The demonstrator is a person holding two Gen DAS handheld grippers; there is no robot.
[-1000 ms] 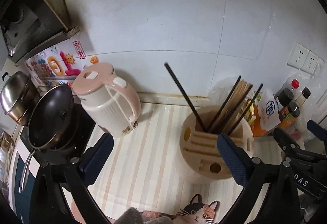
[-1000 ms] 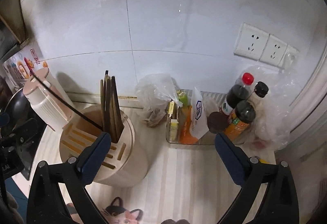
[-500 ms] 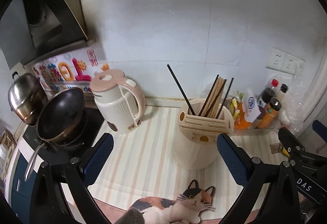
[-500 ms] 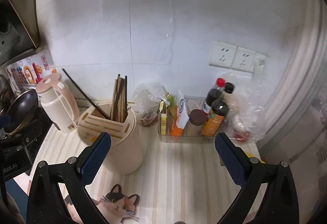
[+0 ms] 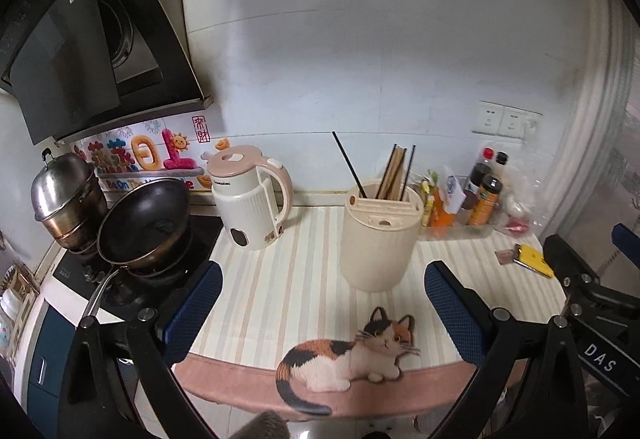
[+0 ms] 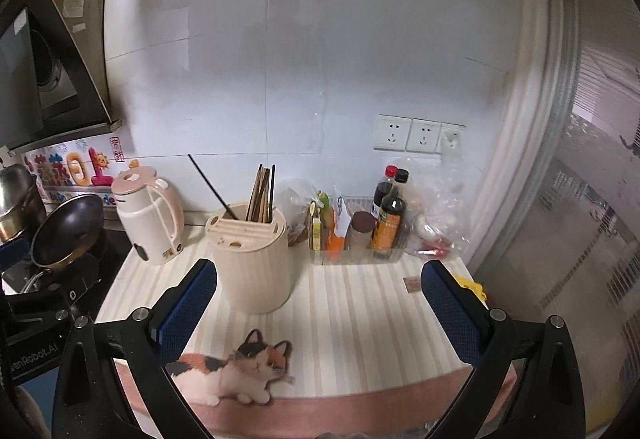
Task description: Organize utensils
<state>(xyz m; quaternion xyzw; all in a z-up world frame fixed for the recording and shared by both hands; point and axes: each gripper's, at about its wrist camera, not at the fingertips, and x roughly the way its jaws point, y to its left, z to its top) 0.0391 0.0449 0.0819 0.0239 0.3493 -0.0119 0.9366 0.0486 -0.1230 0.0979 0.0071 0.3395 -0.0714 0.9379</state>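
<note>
Left wrist view: left gripper [image 5: 322, 303], jaws spread wide and empty, hangs back from the counter [image 5: 288, 279]. The holder [image 5: 378, 239] stands at 12 o'clock, slightly toward the right finger. It contains a bundle of chopsticks [image 5: 394, 173], nearly upright, and 1 black chopstick [image 5: 349, 163] leaning toward 11 o'clock. A kettle [image 5: 250, 197] stands at 10 o'clock of the holder.

Right wrist view: right gripper [image 6: 318, 309], jaws likewise released and empty. The holder [image 6: 252, 257] lies at 11 o'clock, nearer its left finger. A tray [image 6: 356, 253] at 12 o'clock holds bottles [image 6: 388, 215]. Judged from both views, neither gripper is clearly nearer the leaning chopstick; its long axis calls for a grasp from above.
</note>
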